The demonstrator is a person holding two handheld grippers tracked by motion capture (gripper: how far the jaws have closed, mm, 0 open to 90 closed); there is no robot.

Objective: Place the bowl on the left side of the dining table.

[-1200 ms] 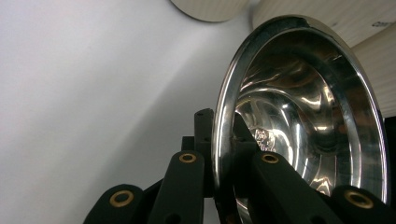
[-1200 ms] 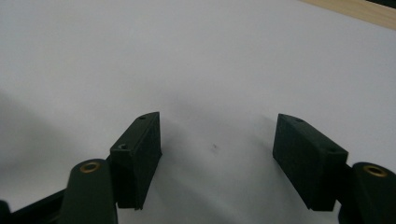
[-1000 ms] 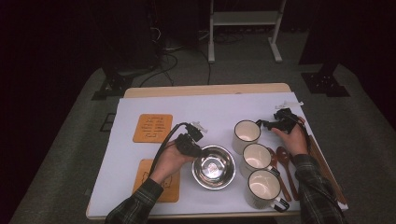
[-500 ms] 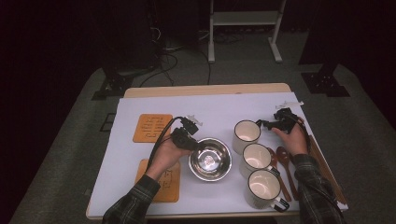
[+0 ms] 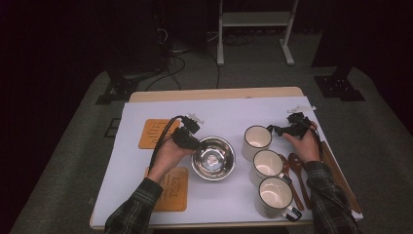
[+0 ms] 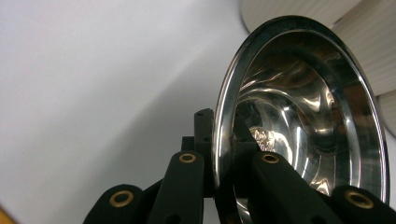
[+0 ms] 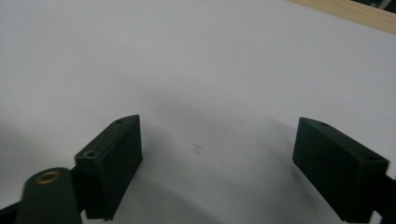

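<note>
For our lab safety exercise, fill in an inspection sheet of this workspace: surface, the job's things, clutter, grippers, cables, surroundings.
Surface: table under a white cover, flat.
Job's things: steel bowl, gripped at its left rim.
Clutter: three mugs in a row; two wooden spoons beside them; two orange mats at the left.
Grippers: left gripper, jaws shut on the bowl's rim, one inside, one outside. Right gripper, jaws have just been opening, nothing between them, over bare cover beside the far mug.
Cables: black cable trailing from the left gripper; more on the floor.
Surroundings: grey carpet, white frame, dark stands.
</note>
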